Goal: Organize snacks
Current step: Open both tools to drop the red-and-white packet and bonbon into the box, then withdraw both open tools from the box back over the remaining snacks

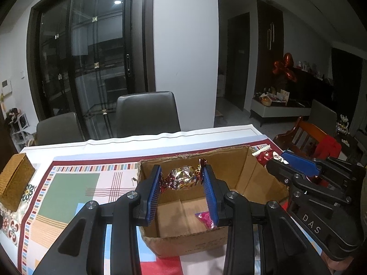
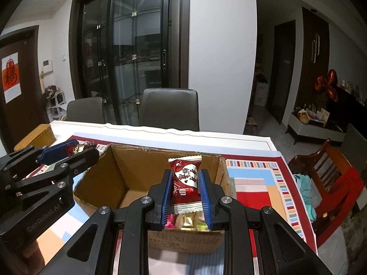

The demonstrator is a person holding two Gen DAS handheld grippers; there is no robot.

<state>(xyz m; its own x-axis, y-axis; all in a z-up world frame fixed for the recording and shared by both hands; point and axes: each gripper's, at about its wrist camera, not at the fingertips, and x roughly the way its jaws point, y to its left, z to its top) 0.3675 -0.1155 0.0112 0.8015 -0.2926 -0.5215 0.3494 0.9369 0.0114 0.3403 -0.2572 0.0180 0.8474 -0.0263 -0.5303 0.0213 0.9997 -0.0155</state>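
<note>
An open cardboard box (image 1: 259,178) (image 2: 128,171) stands on the patterned tablecloth. My left gripper (image 1: 182,178) is shut on a gold and red foil-wrapped candy (image 1: 183,178) and holds it above the box; it also shows in the right wrist view (image 2: 75,150). My right gripper (image 2: 185,183) is shut on a red and white snack packet (image 2: 185,178), held over the box's near right part; in the left wrist view the packet (image 1: 266,154) shows beyond the box's right wall. Several small wrapped candies (image 2: 187,222) lie in the box, among them a pink one (image 1: 205,218).
A woven tan box (image 1: 15,181) (image 2: 37,137) sits at the table's left edge. Two grey chairs (image 1: 146,114) stand behind the table. A wooden chair (image 2: 325,176) with red and teal cloth stands to the right. The table's far edge (image 1: 160,137) lies beyond the box.
</note>
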